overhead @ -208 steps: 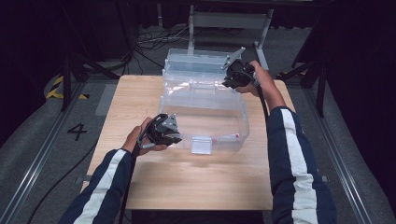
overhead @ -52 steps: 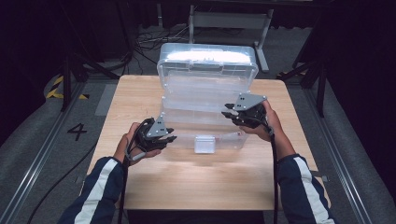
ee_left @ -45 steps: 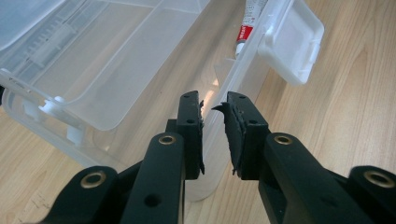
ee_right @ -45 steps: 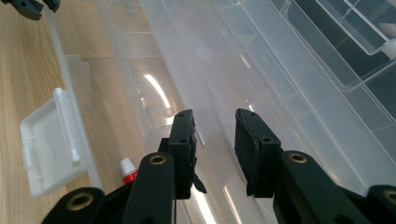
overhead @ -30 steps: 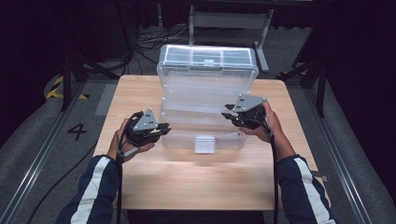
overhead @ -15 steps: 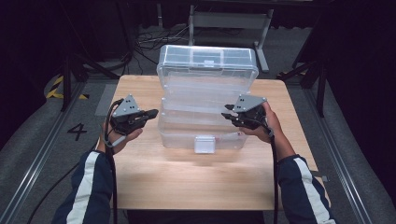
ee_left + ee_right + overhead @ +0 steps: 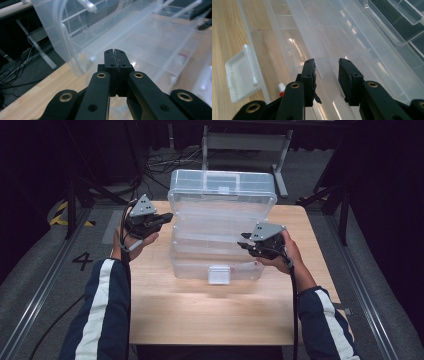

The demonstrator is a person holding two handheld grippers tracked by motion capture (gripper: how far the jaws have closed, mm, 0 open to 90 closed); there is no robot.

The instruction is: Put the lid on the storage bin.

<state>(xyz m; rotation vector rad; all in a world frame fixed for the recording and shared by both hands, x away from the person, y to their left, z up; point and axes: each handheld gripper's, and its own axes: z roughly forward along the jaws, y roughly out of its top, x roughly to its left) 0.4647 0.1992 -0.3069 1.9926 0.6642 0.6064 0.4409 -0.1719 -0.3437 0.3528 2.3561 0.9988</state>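
Right now my left gripper (image 7: 115, 53) has its jaws pressed flat together with nothing between them, and in the high view it (image 7: 161, 218) hangs beside the left end of the clear plastic storage box (image 7: 220, 237), near the raised lid (image 7: 223, 185) but apart from it. My right gripper (image 7: 326, 67) stands with its jaws parted; the box's front rim (image 7: 312, 47) runs under them and I see no pad pressing on plastic, so I read it as released, hovering over the rim. From above, that gripper (image 7: 246, 241) sits at the box's right front, held level and pointed inward, which looks to me like a steadying post so the light box won't skate across the wooden table (image 7: 200, 310).

The box sits mid-table, long side toward me, its lid tipped up at the back on its hinge. The white latch (image 7: 219, 274) hangs open at the middle of the front wall, clear of the lid, which is why the lid stands free. A small red and white thing (image 7: 281, 89) lies by the front wall; I can't tell what it is.

My judgement: the closed left jaws serve as a blunt pusher for the lid's end.
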